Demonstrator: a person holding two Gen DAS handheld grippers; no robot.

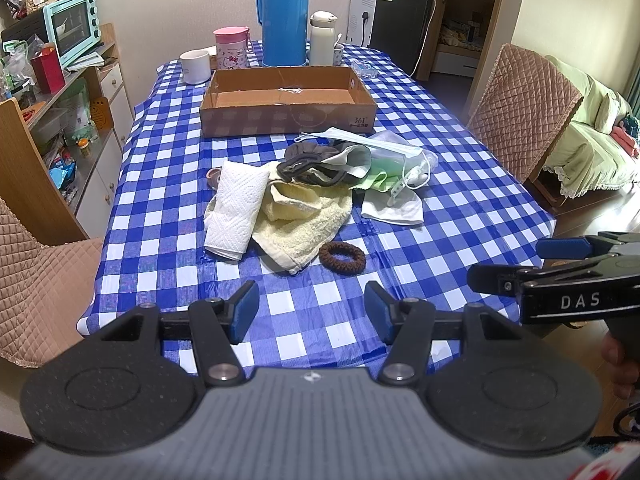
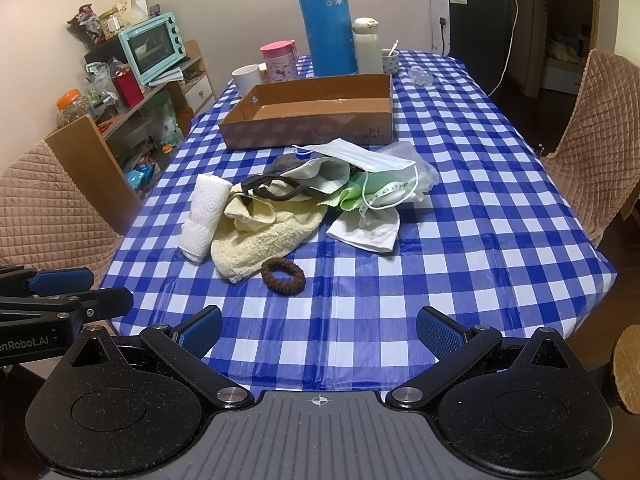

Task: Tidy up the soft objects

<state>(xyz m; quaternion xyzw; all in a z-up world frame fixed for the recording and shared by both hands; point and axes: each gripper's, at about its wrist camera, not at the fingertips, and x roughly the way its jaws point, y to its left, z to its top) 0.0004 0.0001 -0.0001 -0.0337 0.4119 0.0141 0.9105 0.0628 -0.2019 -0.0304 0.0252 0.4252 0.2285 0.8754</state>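
Both pairs of fingers stand apart and clamp nothing: the left gripper (image 1: 310,312) and right gripper (image 2: 319,330) hang over the near edge of the bench (image 2: 480,240). Just beyond them lies a brown hair tie (image 2: 283,275), touching a yellow towel (image 2: 264,240). The heaped soft things lie farther out, before the cardboard box (image 1: 288,114).

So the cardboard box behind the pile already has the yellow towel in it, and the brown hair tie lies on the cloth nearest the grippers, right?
Not quite. The cardboard box is empty; the yellow towel lies in the pile on the table, as the right wrist view shows. The brown hair tie does lie nearest the grippers.
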